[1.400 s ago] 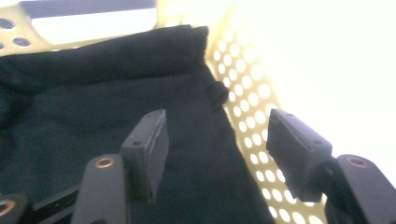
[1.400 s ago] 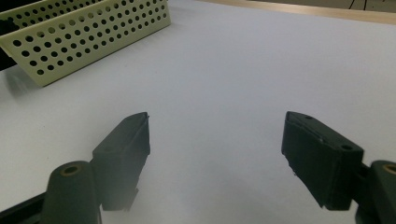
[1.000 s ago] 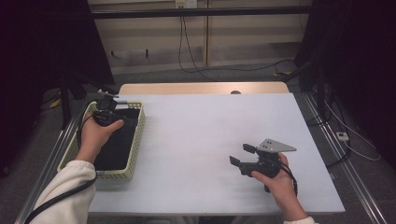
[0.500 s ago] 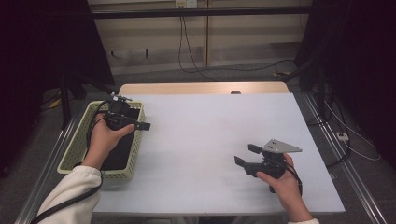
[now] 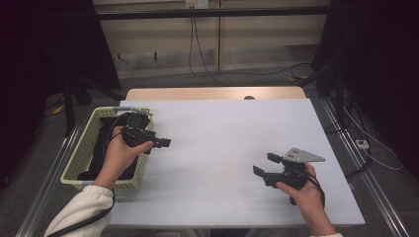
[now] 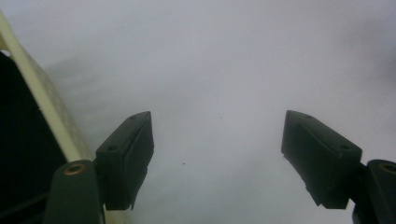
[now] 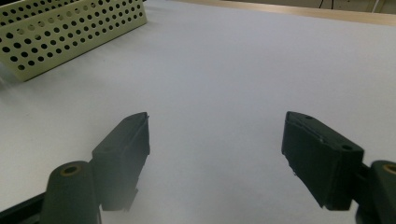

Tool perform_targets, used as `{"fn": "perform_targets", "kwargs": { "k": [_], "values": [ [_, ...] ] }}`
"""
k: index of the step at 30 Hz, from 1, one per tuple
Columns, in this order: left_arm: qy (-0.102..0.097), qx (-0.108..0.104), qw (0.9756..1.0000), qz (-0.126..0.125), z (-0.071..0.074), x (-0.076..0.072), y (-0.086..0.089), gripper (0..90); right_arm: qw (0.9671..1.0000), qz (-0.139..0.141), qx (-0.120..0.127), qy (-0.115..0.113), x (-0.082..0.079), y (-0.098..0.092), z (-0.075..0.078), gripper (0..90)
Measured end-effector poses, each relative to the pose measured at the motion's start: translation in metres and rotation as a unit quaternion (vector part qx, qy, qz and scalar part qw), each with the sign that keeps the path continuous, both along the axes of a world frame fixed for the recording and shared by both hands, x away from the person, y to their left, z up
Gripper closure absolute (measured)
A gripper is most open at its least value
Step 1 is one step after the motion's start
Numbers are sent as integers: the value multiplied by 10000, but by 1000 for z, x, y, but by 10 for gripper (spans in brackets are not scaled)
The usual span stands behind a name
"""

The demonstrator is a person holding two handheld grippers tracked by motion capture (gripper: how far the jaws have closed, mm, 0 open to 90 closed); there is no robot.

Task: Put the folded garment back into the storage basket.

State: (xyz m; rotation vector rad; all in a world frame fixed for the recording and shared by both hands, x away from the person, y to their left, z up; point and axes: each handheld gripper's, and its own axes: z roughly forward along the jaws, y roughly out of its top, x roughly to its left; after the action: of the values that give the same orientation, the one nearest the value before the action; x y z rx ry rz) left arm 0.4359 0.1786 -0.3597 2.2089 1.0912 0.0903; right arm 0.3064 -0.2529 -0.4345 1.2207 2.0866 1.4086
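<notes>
The left gripper (image 5: 148, 138) is hovering at the basket's (image 5: 74, 168) 3 o'clock rim, jaws apart and holding nothing, likely because it is working at the basket, where something dark is lying. At the bench's (image 5: 222, 148) 5 o'clock, the right gripper (image 5: 267, 165) is waiting, jaws apart, empty.

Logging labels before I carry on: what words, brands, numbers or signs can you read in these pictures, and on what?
None can be read.
The basket has a holed wall, no print.
The table is plain white.
The left gripper and right gripper, both open, have bare black jaws.
The grey plate on the right gripper looks blank from above.
</notes>
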Motion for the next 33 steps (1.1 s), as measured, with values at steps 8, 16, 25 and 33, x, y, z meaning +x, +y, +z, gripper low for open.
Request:
{"fn": "perform_targets", "kwargs": {
  "k": [8,16,25,33],
  "values": [
    [-40,-69,9995,-311,-7,-16,-13,230,10000,25,-34,13,-1,0,0,240],
    [-135,-148,9984,-521,-15,-35,-21,212,10000,8,-49,67,-1,-3,-2,239],
    [-127,-224,9974,-666,-29,-56,-24,192,9999,40,-115,54,-7,-3,-2,238],
    [-111,-342,9967,-725,-43,-69,-22,185,9999,-2,-92,66,-6,-6,-2,237]
  ]
}}
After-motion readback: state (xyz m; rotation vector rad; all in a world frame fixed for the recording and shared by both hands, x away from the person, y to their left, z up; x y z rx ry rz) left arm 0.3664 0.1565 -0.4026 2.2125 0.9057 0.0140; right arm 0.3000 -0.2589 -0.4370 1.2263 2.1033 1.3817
